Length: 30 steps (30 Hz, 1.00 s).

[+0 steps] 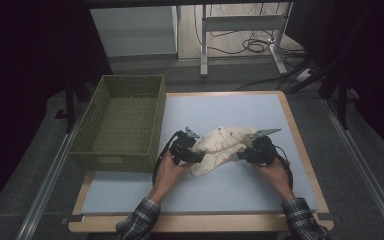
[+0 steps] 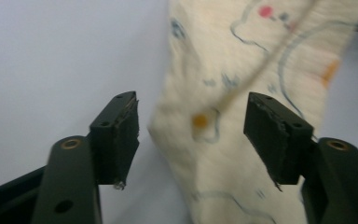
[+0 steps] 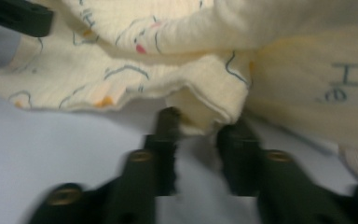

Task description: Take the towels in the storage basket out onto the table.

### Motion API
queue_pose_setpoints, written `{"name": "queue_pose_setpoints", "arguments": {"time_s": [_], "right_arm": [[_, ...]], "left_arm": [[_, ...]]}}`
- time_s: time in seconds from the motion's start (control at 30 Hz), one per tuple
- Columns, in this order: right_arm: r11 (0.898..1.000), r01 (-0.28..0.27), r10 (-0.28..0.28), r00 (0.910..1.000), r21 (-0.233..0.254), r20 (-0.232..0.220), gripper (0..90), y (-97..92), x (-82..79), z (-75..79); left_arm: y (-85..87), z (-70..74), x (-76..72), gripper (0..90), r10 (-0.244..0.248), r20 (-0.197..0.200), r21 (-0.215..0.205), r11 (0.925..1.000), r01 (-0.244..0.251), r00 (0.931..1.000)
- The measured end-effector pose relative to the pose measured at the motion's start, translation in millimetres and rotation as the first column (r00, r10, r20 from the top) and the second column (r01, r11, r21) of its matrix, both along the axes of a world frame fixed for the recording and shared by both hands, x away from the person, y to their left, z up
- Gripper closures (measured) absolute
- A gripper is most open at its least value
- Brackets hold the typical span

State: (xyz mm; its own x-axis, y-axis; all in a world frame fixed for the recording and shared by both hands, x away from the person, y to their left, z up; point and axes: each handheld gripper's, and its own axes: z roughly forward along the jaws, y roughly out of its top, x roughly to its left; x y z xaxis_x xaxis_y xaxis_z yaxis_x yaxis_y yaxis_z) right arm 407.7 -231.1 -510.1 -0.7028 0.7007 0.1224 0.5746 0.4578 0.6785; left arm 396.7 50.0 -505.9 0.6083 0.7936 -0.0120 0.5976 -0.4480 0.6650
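One pale blue table top (image 1: 240, 107) carries everything we work with, and a woven olive-green basket (image 1: 122, 122) stands on its left edge, well apart from the cloth. Near the middle of the table, between our two hands, lies a crumpled cream cloth (image 1: 222, 145) printed with thin blue outlines and small red and orange spots. We hold the left gripper (image 1: 196, 156) at the cloth's left side; in the left gripper view its jaws stand spread, with a strip of the cloth (image 2: 223, 116) running between them and neither pad pressing on it. We hold the right gripper (image 1: 241, 155) at the cloth's right side; in the right gripper view its jaws are drawn close together around a folded edge of the cloth (image 3: 200, 112), pinching it just above the table.
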Motion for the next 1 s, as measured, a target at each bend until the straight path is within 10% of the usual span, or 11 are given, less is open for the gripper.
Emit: {"name": "queue_pose_setpoints", "arguments": {"time_s": [0.17,0.3,0.53,0.73,1.0], "right_arm": [[1.0,-0.007,0.007,0.9998,-0.014,0.017,87.9,-5.5,-5.0,14.6],[0.999,-0.001,0.003,0.999,-0.046,0.045,87.9,-21.8,-20.8,38.2],[0.992,-0.003,0.013,0.9972,-0.126,0.074,87.7,-56.6,-62.3,78.6],[0.987,-0.076,0.078,0.9968,-0.14,0.016,72.3,-66.8,-93.6,66.6],[0.993,0.05,-0.048,0.9986,-0.109,0.024,66.0,-99.6,-75.0,53.4]], "left_arm": [[1.7,-1.4,19.6,78.4,0.023,-0.006,-0.002,0.9997,-0.023,0.9997],[7.7,2.2,29.2,85.7,0.054,-0.009,-0.01,0.9985,-0.054,0.9985],[10.3,5.6,37.7,81.1,0.08,-0.008,0.004,0.9968,-0.08,0.9968],[8.3,0.2,34.1,53.5,0.087,-0.016,0.045,0.9952,-0.087,0.996],[14.0,13.5,33.1,45.4,0.064,-0.01,-0.001,0.9979,-0.064,0.9979]]}}
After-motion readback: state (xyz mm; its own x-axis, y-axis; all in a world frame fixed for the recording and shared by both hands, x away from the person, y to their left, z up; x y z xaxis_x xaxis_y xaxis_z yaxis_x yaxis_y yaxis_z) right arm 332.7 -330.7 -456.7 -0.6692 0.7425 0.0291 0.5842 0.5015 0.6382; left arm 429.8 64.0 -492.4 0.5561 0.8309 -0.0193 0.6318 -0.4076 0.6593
